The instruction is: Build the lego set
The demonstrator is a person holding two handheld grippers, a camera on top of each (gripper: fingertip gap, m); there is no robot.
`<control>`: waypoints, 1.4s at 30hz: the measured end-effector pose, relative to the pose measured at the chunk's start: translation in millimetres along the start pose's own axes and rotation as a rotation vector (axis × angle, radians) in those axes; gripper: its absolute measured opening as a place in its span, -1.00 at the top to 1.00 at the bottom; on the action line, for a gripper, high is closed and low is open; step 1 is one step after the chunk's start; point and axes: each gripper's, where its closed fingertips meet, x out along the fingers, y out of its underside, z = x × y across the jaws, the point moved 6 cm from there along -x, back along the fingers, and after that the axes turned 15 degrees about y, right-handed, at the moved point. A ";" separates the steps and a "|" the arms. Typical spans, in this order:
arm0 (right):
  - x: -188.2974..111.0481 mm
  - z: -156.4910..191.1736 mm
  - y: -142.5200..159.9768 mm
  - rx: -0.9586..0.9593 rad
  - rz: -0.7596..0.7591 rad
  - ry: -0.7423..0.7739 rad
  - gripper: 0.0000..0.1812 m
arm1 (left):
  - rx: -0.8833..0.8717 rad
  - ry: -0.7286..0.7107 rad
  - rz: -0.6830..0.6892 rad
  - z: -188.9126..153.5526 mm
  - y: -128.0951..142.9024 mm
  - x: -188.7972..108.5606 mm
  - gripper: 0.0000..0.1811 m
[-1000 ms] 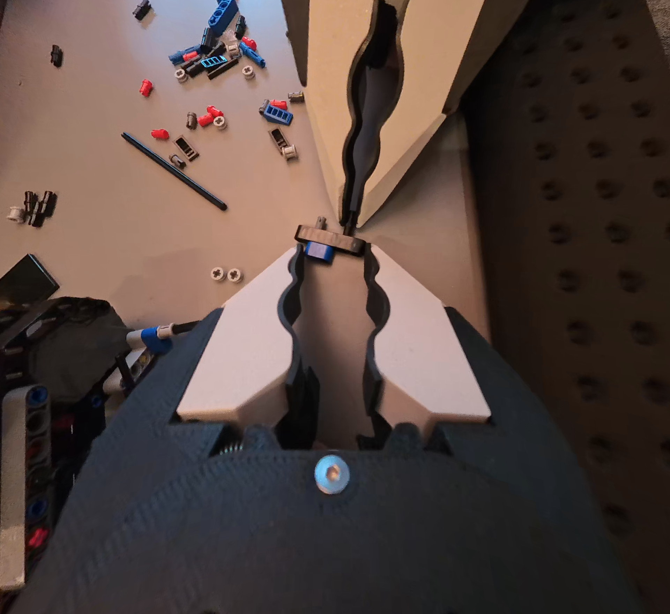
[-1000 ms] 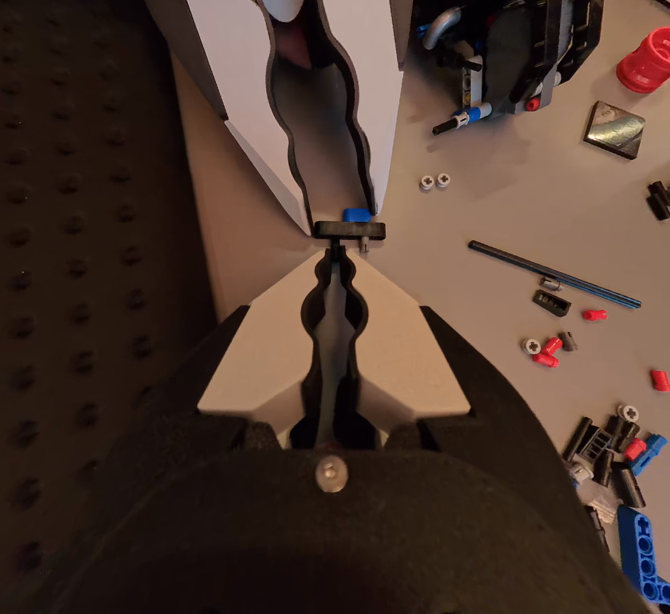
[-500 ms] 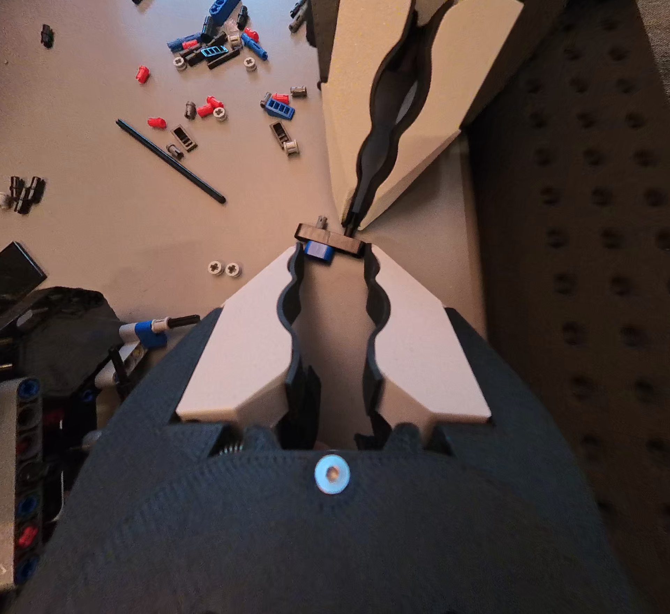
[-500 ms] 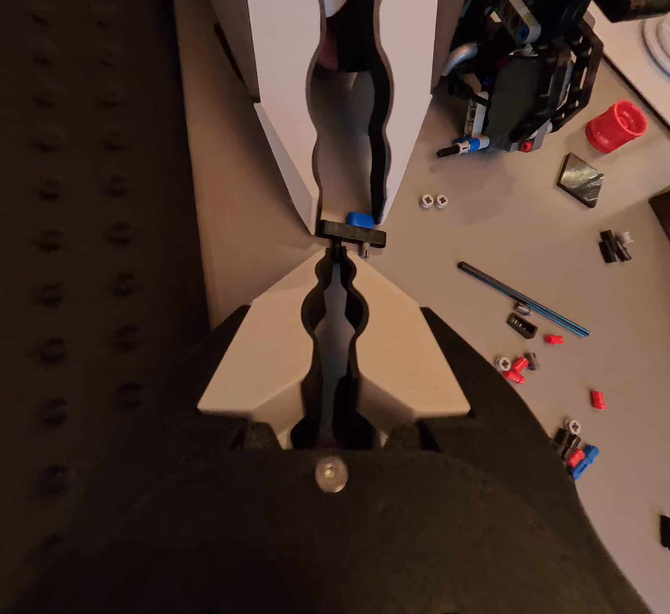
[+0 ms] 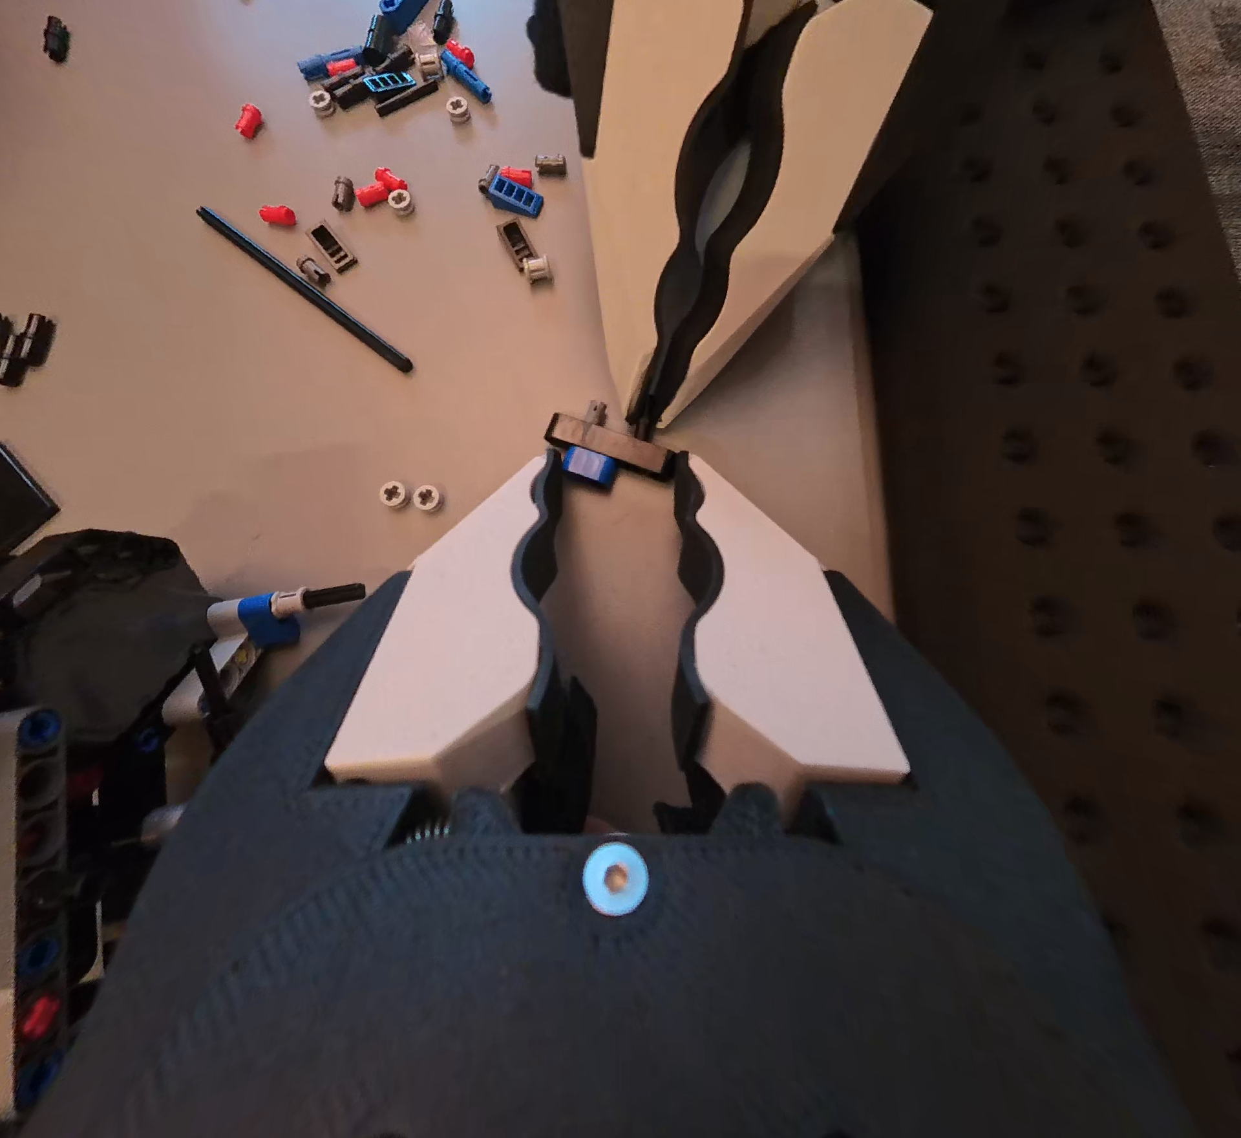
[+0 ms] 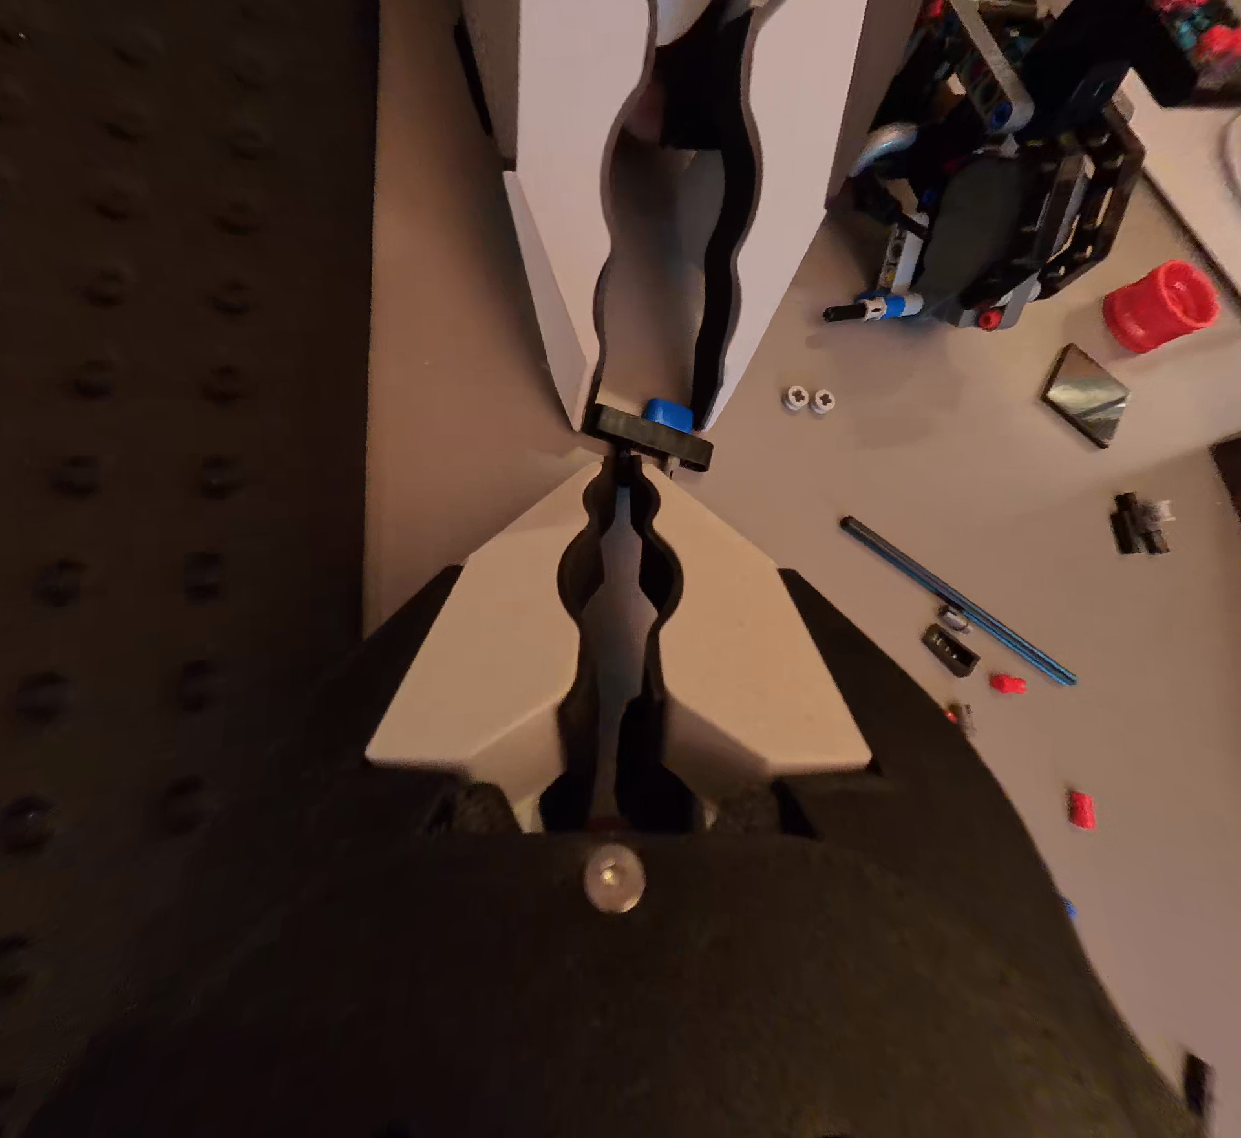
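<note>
The left tongs point(image 5: 611, 457) grasp a short black beam point(image 5: 608, 442) across its two ends, tips spread to the beam's length. A blue pin point(image 5: 589, 466) sits in the beam on the side facing the left tongs. The right tongs point(image 6: 628, 467) are clenched almost fully on a thin black pin point(image 6: 626, 457) that projects from the opposite face of the beam. Both tongs meet tip to tip above the desk point(image 5: 168, 400), close to its edge beside a dark studded mat point(image 5: 1074, 501).

Loose parts lie on the desk: a long black axle point(image 5: 302, 288), two light grey bushes point(image 5: 409, 494), and scattered red, blue and black connectors point(image 5: 396, 58). A partly built black model point(image 6: 1007, 165) stands behind the left tongs, with a red cylinder point(image 6: 1158, 306) and a black tile point(image 6: 1084, 395) near it.
</note>
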 end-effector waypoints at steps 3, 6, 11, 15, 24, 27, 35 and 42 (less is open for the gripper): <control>1.1 -3.3 0.5 0.074 0.018 -0.064 0.97 | -0.003 0.002 -0.001 0.1 0.0 0.2 0.64; 1.4 -4.4 0.0 0.154 0.052 -0.088 0.97 | -0.003 0.000 -0.002 0.0 -0.1 0.3 0.64; 1.7 -4.1 -1.3 0.284 0.108 -0.085 0.98 | -0.008 0.006 -0.004 0.4 -0.2 0.4 0.64; 3.4 -2.3 -3.5 0.388 0.132 -0.064 0.98 | -0.003 0.003 -0.004 0.2 -0.7 1.0 0.64; 2.5 -0.3 -3.8 0.352 0.111 -0.024 0.97 | 0.027 -0.011 -0.004 -1.0 -0.5 0.7 0.65; -0.7 -1.2 -4.4 0.337 0.081 -0.017 0.95 | 0.042 -0.014 0.000 -2.4 -0.4 0.9 0.65; 1.2 0.8 -5.5 0.297 0.086 -0.009 0.99 | 0.039 -0.010 0.001 -1.0 0.3 0.4 0.65; -6.1 -12.3 -4.6 0.350 0.045 0.002 0.94 | 0.065 -0.012 0.007 -2.1 1.6 -1.3 0.65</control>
